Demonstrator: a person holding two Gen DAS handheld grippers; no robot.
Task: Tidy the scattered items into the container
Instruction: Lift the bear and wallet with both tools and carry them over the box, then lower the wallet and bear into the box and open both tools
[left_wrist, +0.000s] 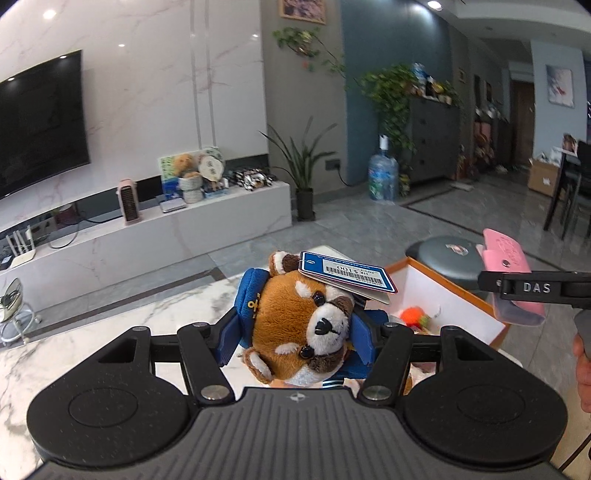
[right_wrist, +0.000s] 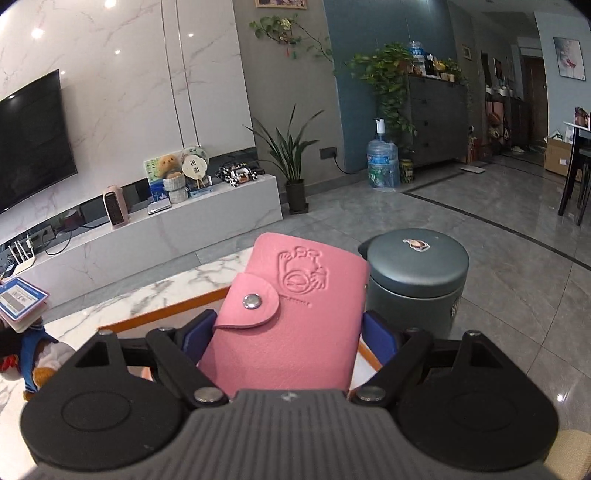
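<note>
Marble is covering the counter (left_wrist: 110, 325) on which the work is being done, with a living room and a grey tiled floor lying beyond it. One plush toy (left_wrist: 306, 325), a brown animal in a blue sailor outfit with a price tag (left_wrist: 347, 273) on its ear, is being pinched at the head by the jaws of the left gripper (left_wrist: 295, 332). One pink wallet (right_wrist: 284, 317) with a snap flap is being held between the jaws of the right gripper (right_wrist: 288, 336), its long axis running forward and up, away from the camera.

One box (left_wrist: 458, 299), white inside with an orange rim, is standing on the counter ahead and to the right of the left gripper; its near corner is being seen directly under the wallet in the right wrist view. One small orange item (left_wrist: 413, 315) is already lying inside. The right gripper is judged to be nearer the opening, since the wallet is being held above it, while the toy needs to be carried rightward and forward over the rim. One dark round bin (right_wrist: 413, 280) is standing just behind the box.
</note>
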